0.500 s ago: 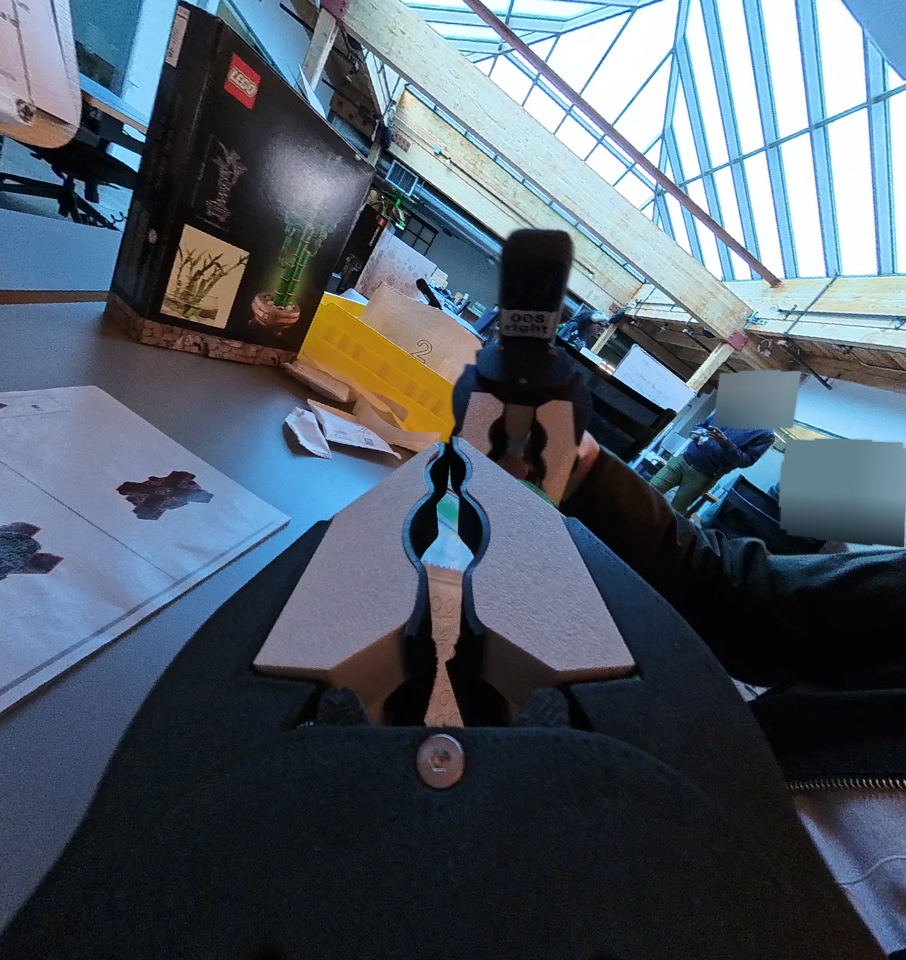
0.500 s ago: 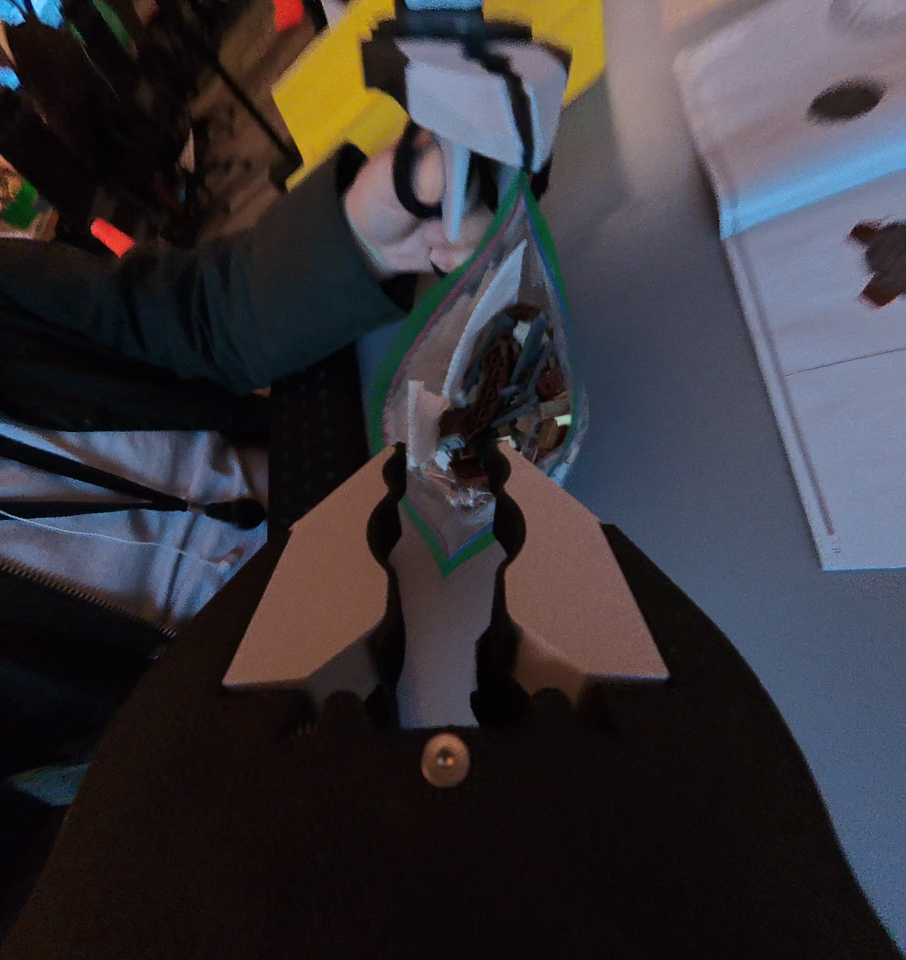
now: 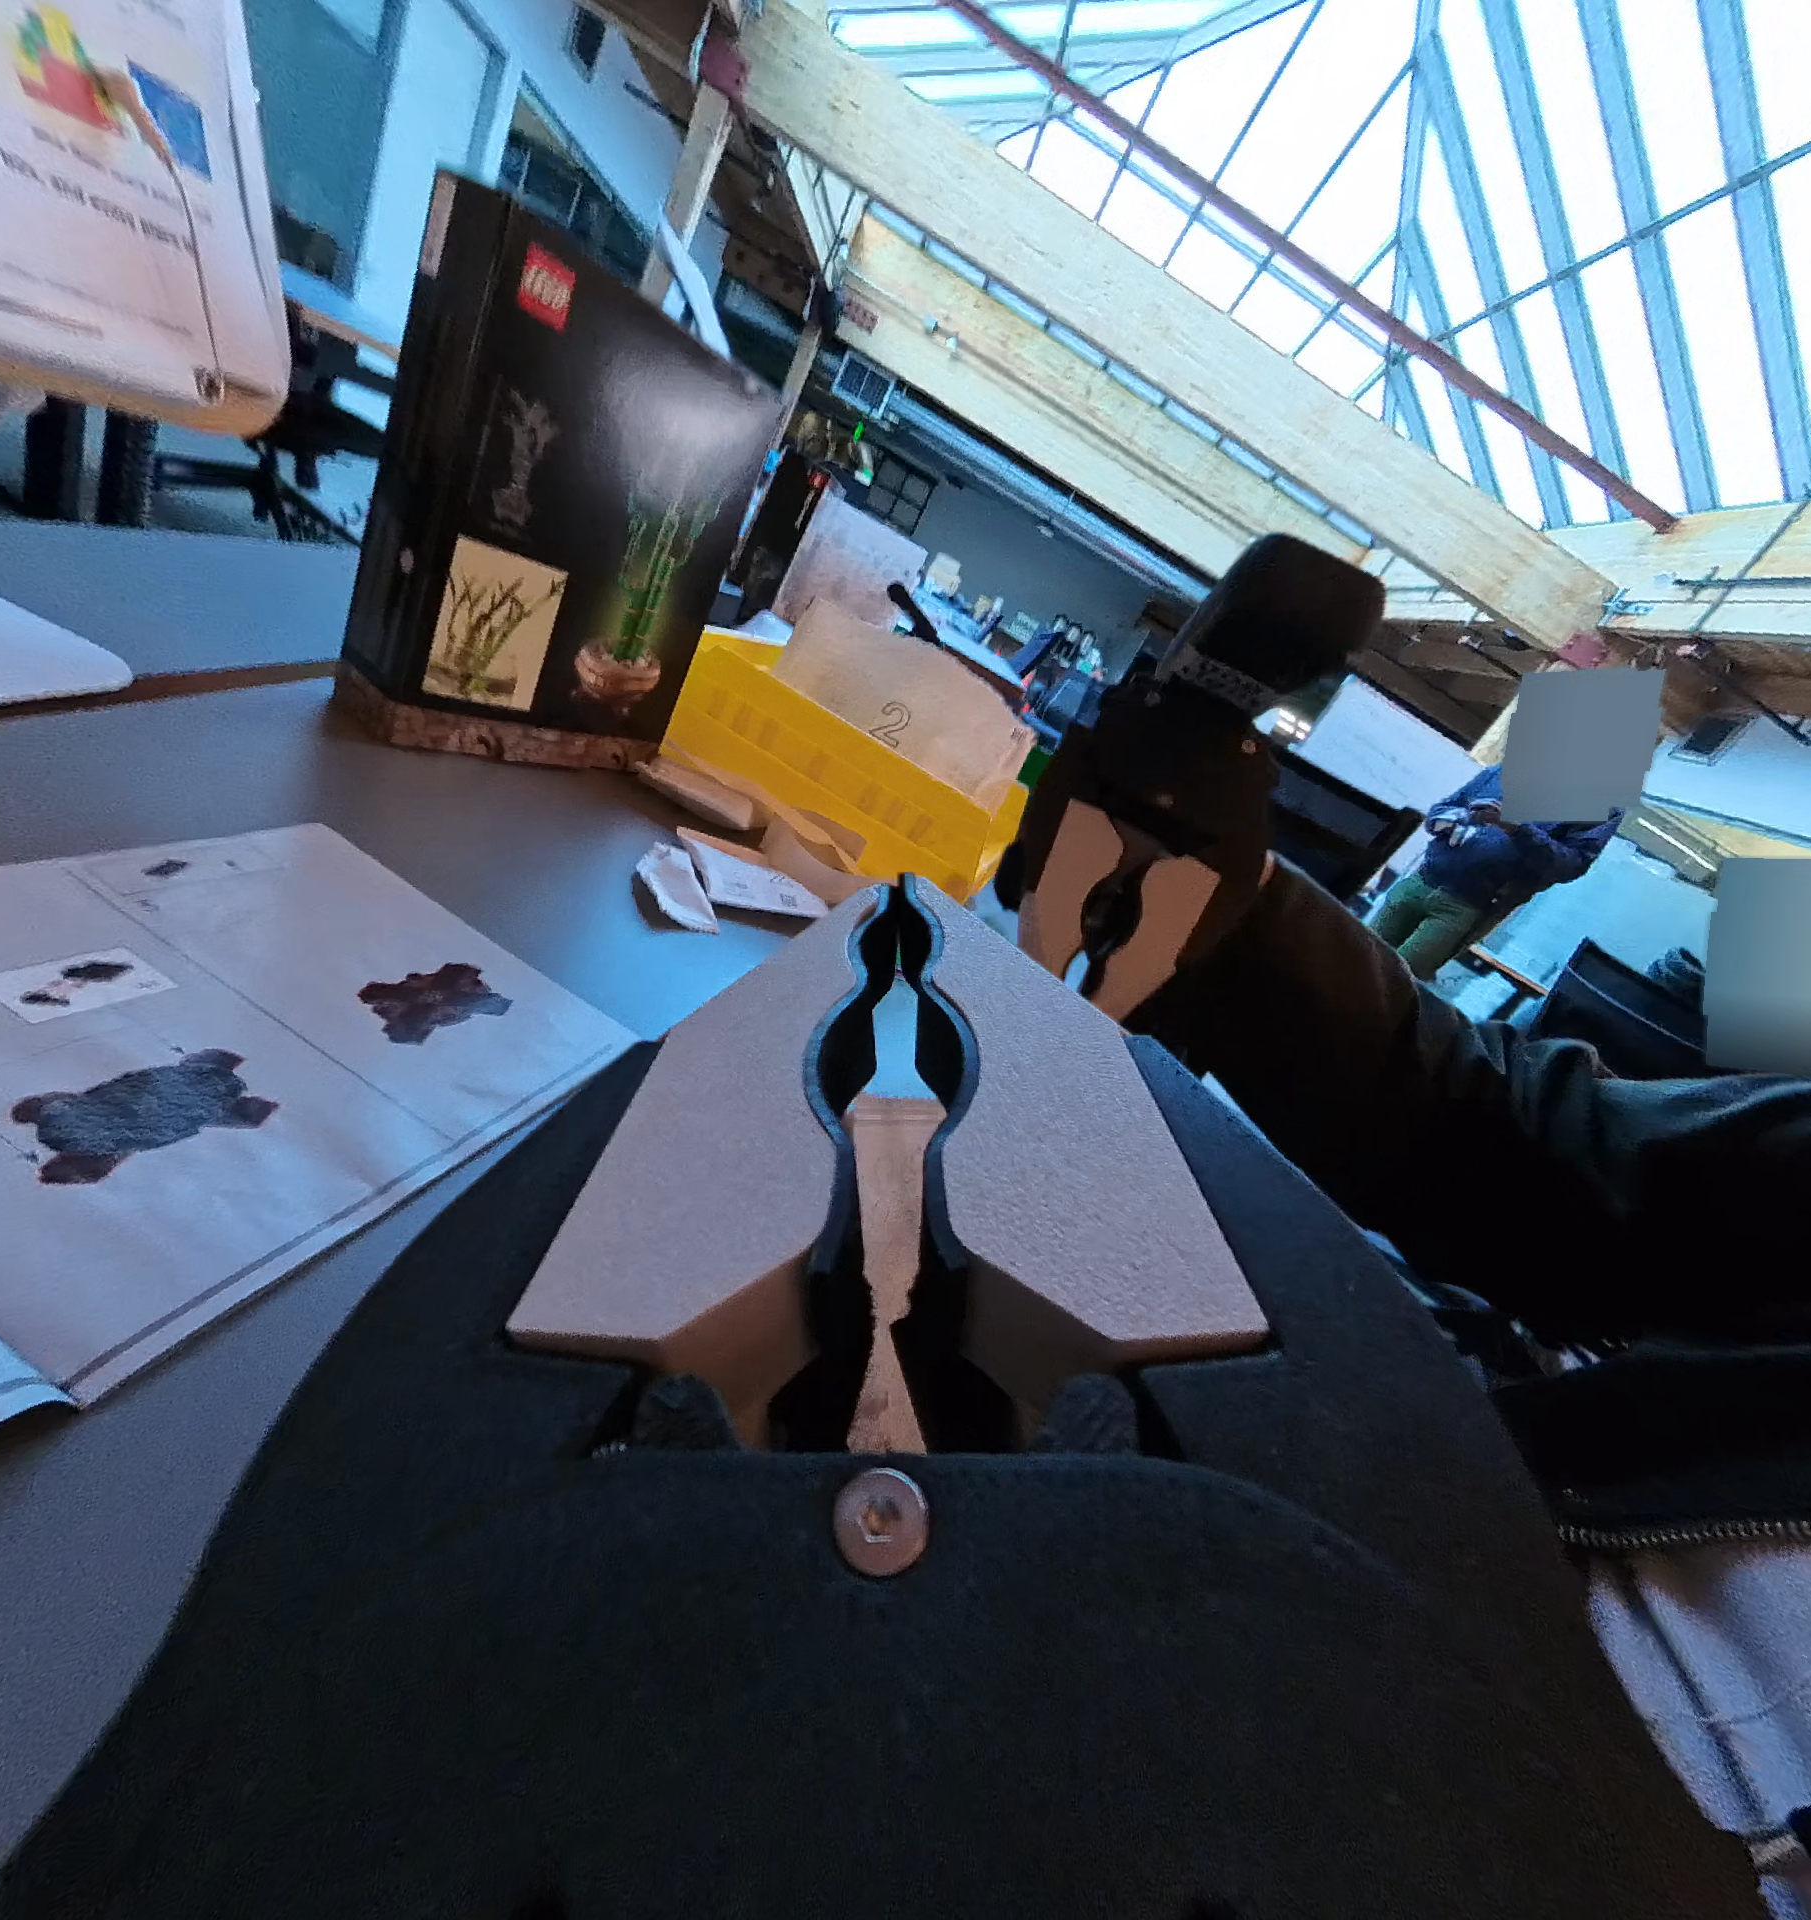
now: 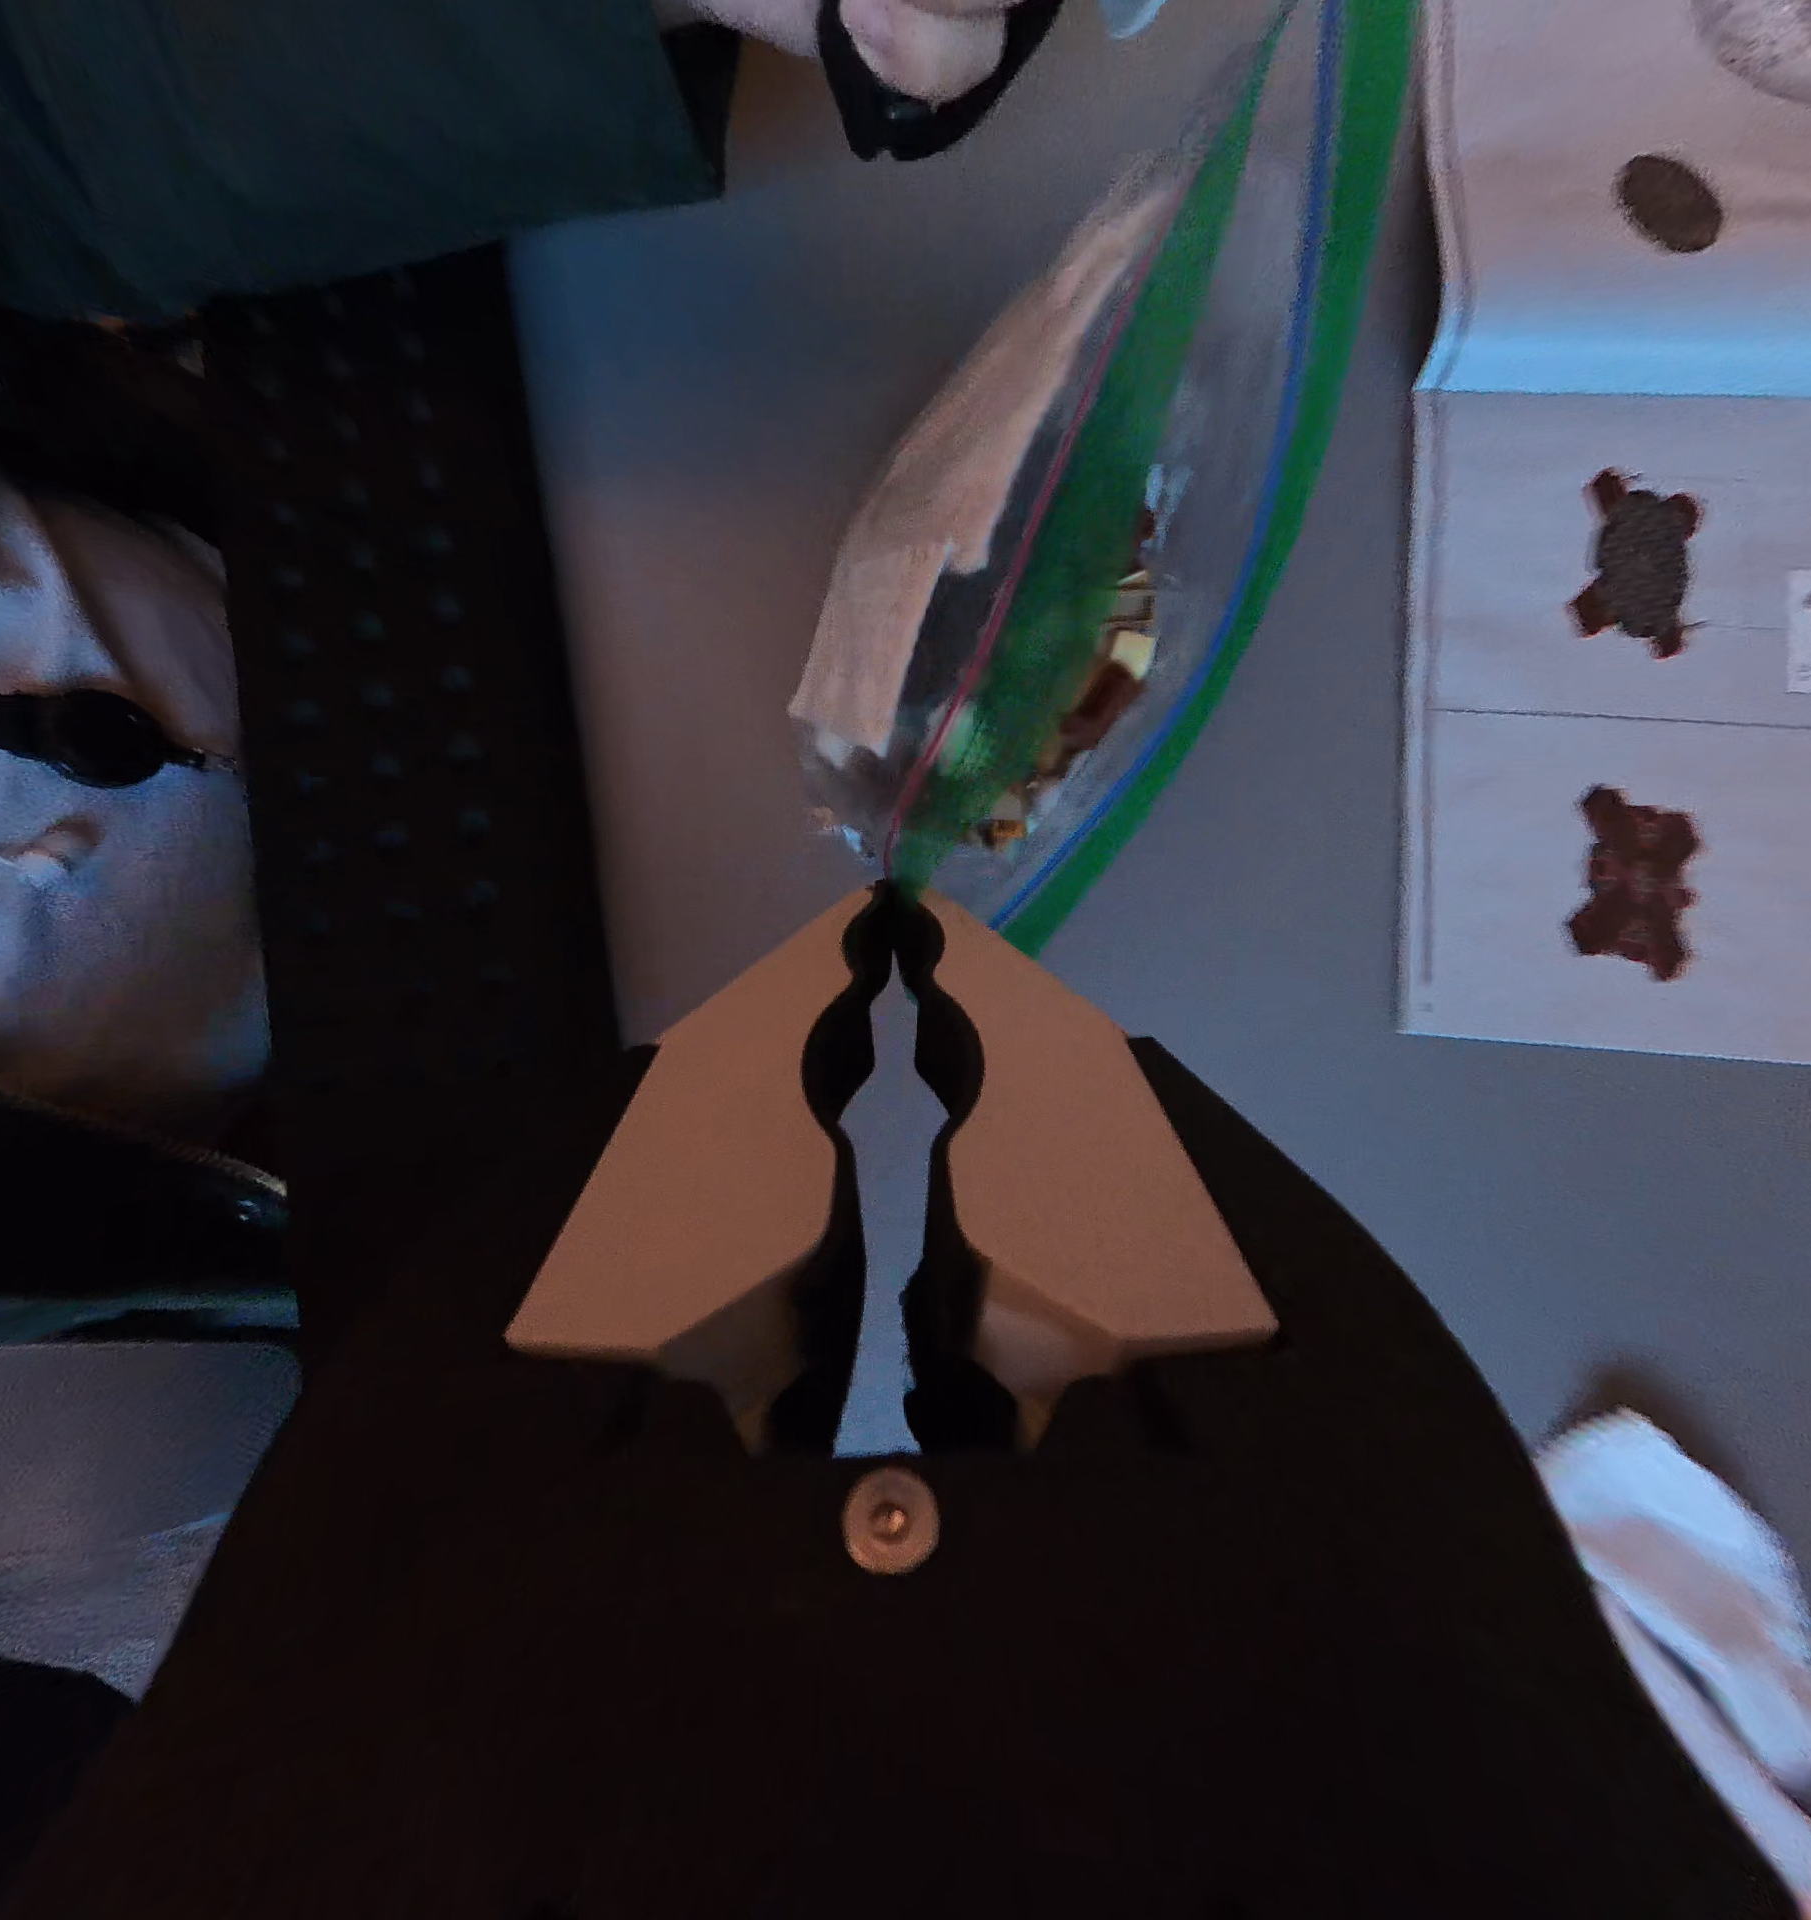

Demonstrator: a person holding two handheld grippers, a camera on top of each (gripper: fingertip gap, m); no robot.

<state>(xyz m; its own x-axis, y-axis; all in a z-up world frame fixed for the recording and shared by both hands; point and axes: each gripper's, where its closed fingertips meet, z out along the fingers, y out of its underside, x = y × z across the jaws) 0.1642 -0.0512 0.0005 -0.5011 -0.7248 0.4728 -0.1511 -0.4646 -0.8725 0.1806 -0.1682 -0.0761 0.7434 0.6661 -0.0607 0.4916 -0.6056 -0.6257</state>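
**Both tools pinched at the tips, right one on a zip bag's corner**

My right tool is clenched, tips meeting on the lower corner of a clear zip bag, right where the green seal strip ends at mid-frame. From that pinch the bag runs up and to the right, toward the top edge of the right wrist view, so its long axis lies on that diagonal with the seal band along the right side. Small brown and tan bricks sit bunched low in the bag, near my tips.

My left tool has its tips together too. In its own view I see nothing between them, so I cannot say it is holding anything. The hand at the top of the right wrist view is partly cut off and blurred.

I judge the bag soft, thin and slick, its weight all in the loose bricks, which will shift and swing it. The stiffer seal band or a corner seems the best place to take hold; the film alone may slip.

Further out, an open instruction booklet lies on the grey bench at left of the left wrist view. Behind it stand a dark box and a yellow tray, with paper scraps just before the tray.
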